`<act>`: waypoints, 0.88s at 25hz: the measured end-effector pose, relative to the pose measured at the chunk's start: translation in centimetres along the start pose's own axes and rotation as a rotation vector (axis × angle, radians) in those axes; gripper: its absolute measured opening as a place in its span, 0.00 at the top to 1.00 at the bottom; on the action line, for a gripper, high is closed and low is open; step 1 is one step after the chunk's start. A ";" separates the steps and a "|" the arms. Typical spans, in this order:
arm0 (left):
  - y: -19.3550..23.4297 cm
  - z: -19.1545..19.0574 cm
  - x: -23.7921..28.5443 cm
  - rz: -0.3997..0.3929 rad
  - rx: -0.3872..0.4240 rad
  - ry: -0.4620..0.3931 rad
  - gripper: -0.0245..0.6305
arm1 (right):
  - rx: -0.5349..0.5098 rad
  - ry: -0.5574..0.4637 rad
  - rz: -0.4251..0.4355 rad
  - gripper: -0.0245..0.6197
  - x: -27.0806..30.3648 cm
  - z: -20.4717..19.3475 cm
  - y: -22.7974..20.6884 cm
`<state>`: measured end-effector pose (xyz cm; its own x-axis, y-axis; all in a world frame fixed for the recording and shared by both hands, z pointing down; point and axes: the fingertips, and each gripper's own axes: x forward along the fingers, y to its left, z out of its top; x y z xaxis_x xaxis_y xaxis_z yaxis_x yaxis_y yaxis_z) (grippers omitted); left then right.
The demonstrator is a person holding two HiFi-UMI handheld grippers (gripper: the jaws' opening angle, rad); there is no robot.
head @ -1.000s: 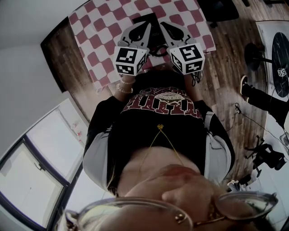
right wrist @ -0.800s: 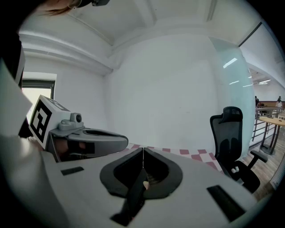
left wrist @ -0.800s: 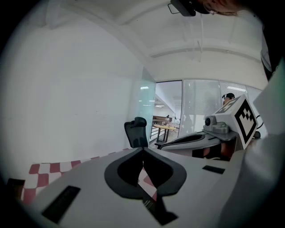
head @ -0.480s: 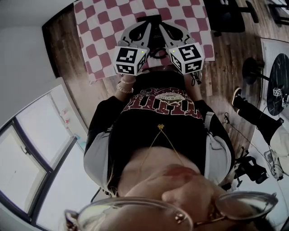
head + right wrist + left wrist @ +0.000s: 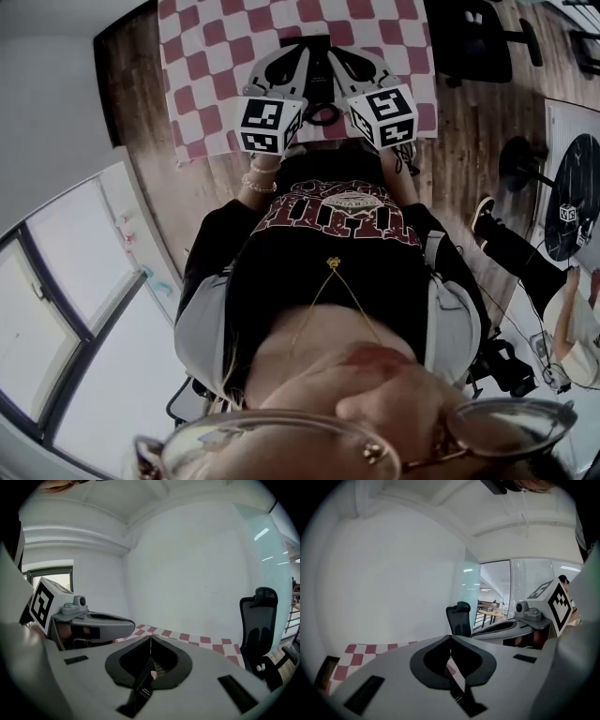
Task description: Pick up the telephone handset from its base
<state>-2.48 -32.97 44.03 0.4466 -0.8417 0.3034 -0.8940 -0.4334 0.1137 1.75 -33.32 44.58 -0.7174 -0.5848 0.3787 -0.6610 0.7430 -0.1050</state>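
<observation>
Holding the left claw and the right claw side by side, low over the red-and-white checked cloth spread on the tabletop. Pointing both forward and a little downward, tips leaning in toward each other, probably to bracket the target before committing to a grasp.

Keeping both claws pressed fully together. Gripping nothing with either: each gripper view shows the two halves meeting at the tip, with no object between them and only cloth and wall beyond.

Can make out the telephone only from the head view, as a dark shape in the gap between the two claws, just under and ahead of their tips and largely covered by them. Cannot tell the handset apart from the base there; presumably sitting on it, not yet lifted. Looped cord trailing back from it, between the rear ends of the claws.

Reads as an approach, with the pick not begun. Will need to spread one claw before dropping it around the handset; closed like this, could only nudge it. Worth staying clear of the cord loops, likely to drag the base along if snagged.
</observation>
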 end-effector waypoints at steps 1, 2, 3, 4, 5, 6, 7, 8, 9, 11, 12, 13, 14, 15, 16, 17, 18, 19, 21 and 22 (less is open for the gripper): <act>0.0 -0.1 0.1 0.004 -0.002 0.002 0.95 | 0.001 0.002 0.003 0.93 0.0 -0.1 -0.2; 0.0 -0.2 0.3 0.007 -0.004 0.004 0.95 | 0.002 0.005 0.005 0.93 0.1 -0.2 -0.3; 0.0 -0.3 0.4 0.011 -0.007 0.008 0.95 | 0.003 0.006 0.007 0.93 0.2 -0.4 -0.4; 0.1 -0.5 0.5 0.015 -0.010 0.011 0.95 | 0.004 0.008 0.010 0.93 0.2 -0.5 -0.6; 0.2 -0.7 0.6 0.020 -0.013 0.015 0.95 | 0.005 0.011 0.013 0.93 0.3 -0.7 -0.7; 0.3 -1.0 0.6 0.026 -0.015 0.020 0.95 | 0.005 0.015 0.016 0.93 0.4 -0.8 -0.7; 0.4 -1.2 0.7 0.031 -0.017 0.025 0.95 | 0.006 0.020 0.018 0.93 0.5 -1.1 -0.8; 0.5 -1.5 0.8 0.034 -0.021 0.030 0.95 | 0.007 0.025 0.021 0.93 0.6 -1.3 -0.9; 0.5 -1.8 0.8 0.036 -0.027 0.036 0.95 | 0.009 0.032 0.023 0.93 0.7 -1.6 -0.9; 0.8 -2.4 0.9 0.042 -0.037 0.048 0.95 | 0.014 0.044 0.028 0.93 1.0 -2.2 -1.0; 0.9 -2.7 1.0 0.045 -0.039 0.054 0.95 | 0.017 0.050 0.030 0.93 1.2 -2.5 -1.0; 1.0 -3.1 1.1 0.049 -0.043 0.061 0.95 | 0.020 0.056 0.033 0.93 1.3 -2.8 -1.0; 1.1 -3.4 1.1 0.052 -0.048 0.068 0.95 | 0.023 0.063 0.035 0.93 1.5 -3.1 -1.0; 1.2 -3.8 1.2 0.055 -0.054 0.075 0.95 | 0.026 0.070 0.037 0.93 1.6 -3.4 -1.1; 1.3 -4.1 1.2 0.058 -0.060 0.083 0.95 | 0.029 0.078 0.038 0.93 1.7 -3.7 -1.2; 1.4 -4.5 1.3 0.061 -0.065 0.091 0.95 | 0.032 0.086 0.039 0.93 1.9 -4.1 -1.2; 1.4 -4.9 1.3 0.063 -0.069 0.099 0.95 | 0.033 0.094 0.039 0.93 2.0 -4.5 -1.3; 1.5 -5.2 1.4 0.065 -0.072 0.107 0.95 | 0.035 0.102 0.040 0.93 2.2 -4.8 -1.3; 1.7 -5.9 1.4 0.067 -0.075 0.122 0.95 | 0.038 0.117 0.041 0.93 2.5 -5.5 -1.3; 1.7 -6.2 1.4 0.067 -0.077 0.128 0.95 | 0.039 0.124 0.042 0.93 2.6 -5.8 -1.2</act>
<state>-3.59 -32.94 50.51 0.3817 -0.8180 0.4304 -0.9241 -0.3471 0.1599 1.93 -33.88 51.02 -0.7136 -0.5068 0.4837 -0.6407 0.7514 -0.1580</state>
